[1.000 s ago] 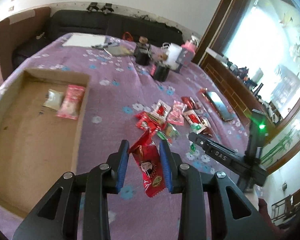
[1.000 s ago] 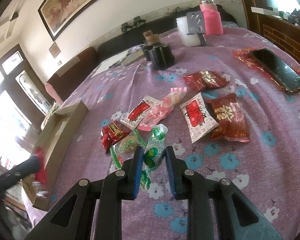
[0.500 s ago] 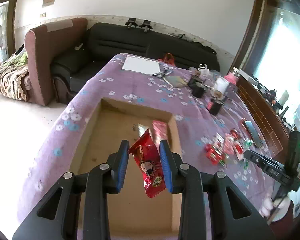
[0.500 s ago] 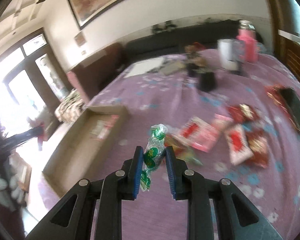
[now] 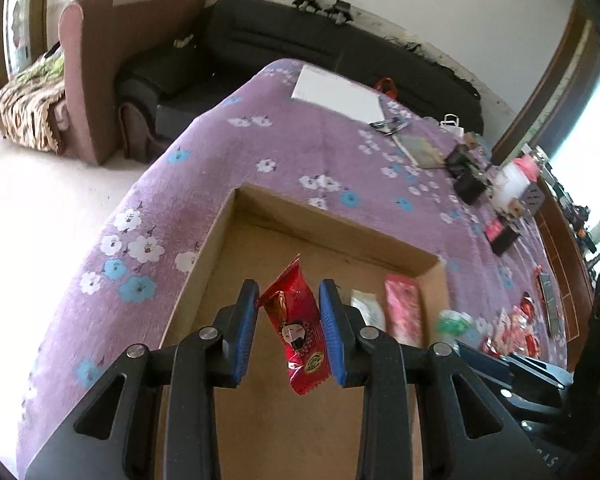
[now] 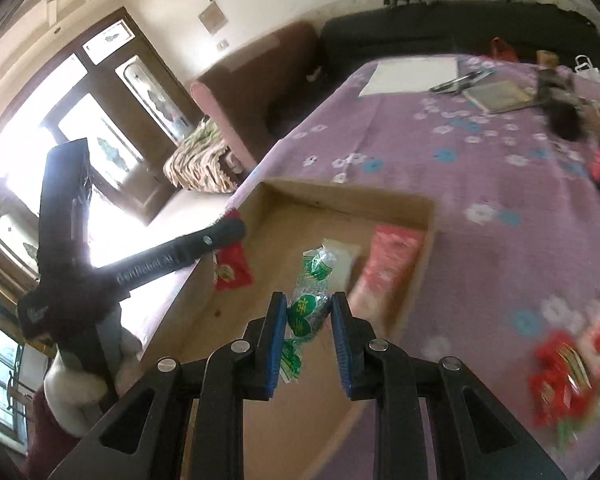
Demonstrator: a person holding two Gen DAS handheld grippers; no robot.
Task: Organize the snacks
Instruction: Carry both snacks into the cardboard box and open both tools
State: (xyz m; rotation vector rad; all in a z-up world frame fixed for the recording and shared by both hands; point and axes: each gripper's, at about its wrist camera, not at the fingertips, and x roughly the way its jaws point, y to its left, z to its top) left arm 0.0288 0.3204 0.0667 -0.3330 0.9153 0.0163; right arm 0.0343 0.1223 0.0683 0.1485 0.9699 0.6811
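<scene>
Holding a glossy red foil packet (image 5: 296, 330) printed with a cartoon face, your left gripper (image 5: 289, 334) hangs over the shallow cardboard box (image 5: 332, 236). Its blue ribbed pads pinch the packet by its sides, so the crinkled wrapper stands slanted between the fingers, one sealed end up and the other hanging below the tips. Your right gripper (image 6: 309, 326) is pressed onto a clear, crinkly wrapper with green print (image 6: 310, 306), twisted at both ends around a rounded sweet; it too sits above the box, near the middle of its brown, matte floor.

Inside the box, against the far right corner, a flat pink packet (image 5: 404, 312) lies lengthwise along the right wall, with a small whitish translucent packet (image 5: 367, 312) just beside it on the left. Both rest just beyond your left gripper's right finger. From the right wrist view, your left gripper (image 6: 220, 236) reaches in over the box's left wall with the red packet dangling under it.

The box sits on the counter, covered by a purple cloth (image 5: 228, 148) with white and blue flowers. More red and pink packets (image 6: 572, 364) lie scattered on the cloth to the right of the box, blurred.
</scene>
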